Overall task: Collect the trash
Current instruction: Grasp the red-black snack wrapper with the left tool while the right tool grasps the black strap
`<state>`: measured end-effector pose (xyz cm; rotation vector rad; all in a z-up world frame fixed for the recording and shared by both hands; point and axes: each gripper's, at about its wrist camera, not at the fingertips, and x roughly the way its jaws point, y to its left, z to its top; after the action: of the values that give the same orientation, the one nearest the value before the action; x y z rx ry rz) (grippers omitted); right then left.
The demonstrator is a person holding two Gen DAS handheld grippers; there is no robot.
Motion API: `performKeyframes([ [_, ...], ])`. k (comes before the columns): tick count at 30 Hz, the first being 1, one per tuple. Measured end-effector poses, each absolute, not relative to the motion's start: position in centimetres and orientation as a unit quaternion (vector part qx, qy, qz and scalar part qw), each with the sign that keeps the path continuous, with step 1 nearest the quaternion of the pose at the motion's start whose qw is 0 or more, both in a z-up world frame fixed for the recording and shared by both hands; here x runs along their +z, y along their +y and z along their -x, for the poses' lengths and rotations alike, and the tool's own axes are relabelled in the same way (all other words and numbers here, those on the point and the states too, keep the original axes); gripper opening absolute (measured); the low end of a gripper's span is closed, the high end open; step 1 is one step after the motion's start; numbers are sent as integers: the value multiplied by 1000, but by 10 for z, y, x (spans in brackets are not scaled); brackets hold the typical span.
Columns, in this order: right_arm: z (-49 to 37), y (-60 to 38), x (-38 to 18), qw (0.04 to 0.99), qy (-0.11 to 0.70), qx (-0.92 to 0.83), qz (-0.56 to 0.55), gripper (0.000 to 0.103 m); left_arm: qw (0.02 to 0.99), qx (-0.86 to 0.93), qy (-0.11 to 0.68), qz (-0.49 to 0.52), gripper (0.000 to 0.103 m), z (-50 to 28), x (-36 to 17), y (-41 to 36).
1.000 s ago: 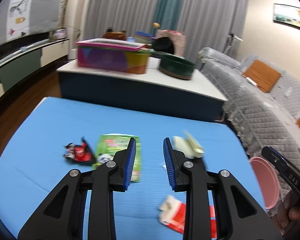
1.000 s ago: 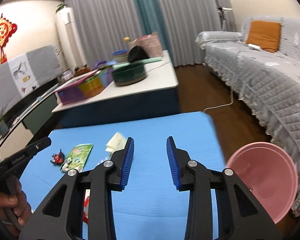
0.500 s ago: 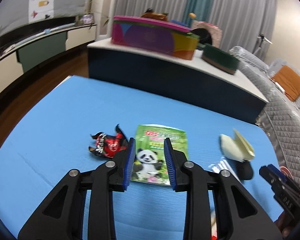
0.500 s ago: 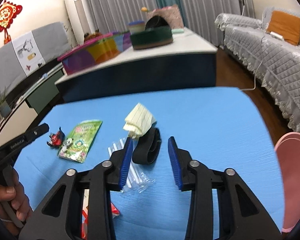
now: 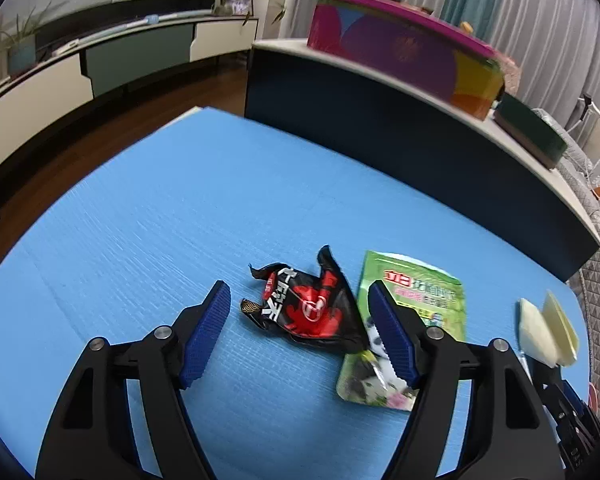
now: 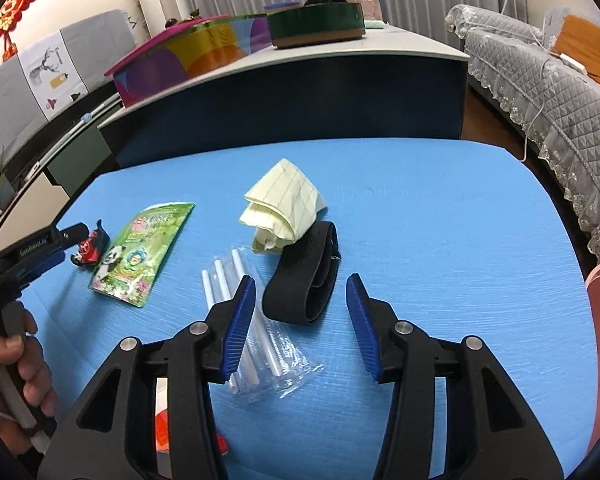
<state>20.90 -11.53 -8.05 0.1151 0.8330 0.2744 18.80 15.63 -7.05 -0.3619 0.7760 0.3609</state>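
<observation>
Blue-padded left gripper point(image 5: 298, 330), jaws opening and empty, frames a red-black wrapper point(image 5: 308, 306) at centre frame. Right gripper point(image 6: 302, 322), also opening, frames a black band point(image 6: 304, 284). Next, likely lower and close.

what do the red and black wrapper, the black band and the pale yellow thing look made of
Red and black wrapper: thin glossy plastic film, by its sharp crinkles and sheen. Black band: matte woven elastic or fabric strap, probably; it lies in a soft flat loop. Pale yellow thing: folded cloth or paper with a faint grid; which is unclear.
</observation>
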Motion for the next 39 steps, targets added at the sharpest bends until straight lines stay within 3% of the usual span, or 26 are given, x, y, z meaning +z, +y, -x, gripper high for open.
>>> performKeyframes([
  [7, -215, -113, -86, 897, 416, 138, -59, 47, 888, 178, 390, 167, 70, -199, -82, 154],
  [14, -215, -114, -88, 893, 422, 141, -68, 30, 885, 179, 398, 164, 70, -202, -85, 154],
  [16, -215, -114, -88, 893, 422, 142, -67, 28, 884, 179, 398, 167, 65, -202, -85, 155],
  [18, -213, -114, -87, 894, 420, 141, -65, 25, 884, 180, 399, 166, 54, -202, -86, 156],
  [28, -206, -122, -80, 902, 408, 131, -60, 24, 892, 174, 383, 164, 37, -197, -75, 153],
  [30, -204, -125, -77, 903, 404, 129, -60, 24, 895, 172, 380, 161, 27, -195, -73, 152],
  [39, -188, -137, -64, 911, 390, 119, -61, 24, 905, 164, 363, 152, 25, -181, -58, 147],
])
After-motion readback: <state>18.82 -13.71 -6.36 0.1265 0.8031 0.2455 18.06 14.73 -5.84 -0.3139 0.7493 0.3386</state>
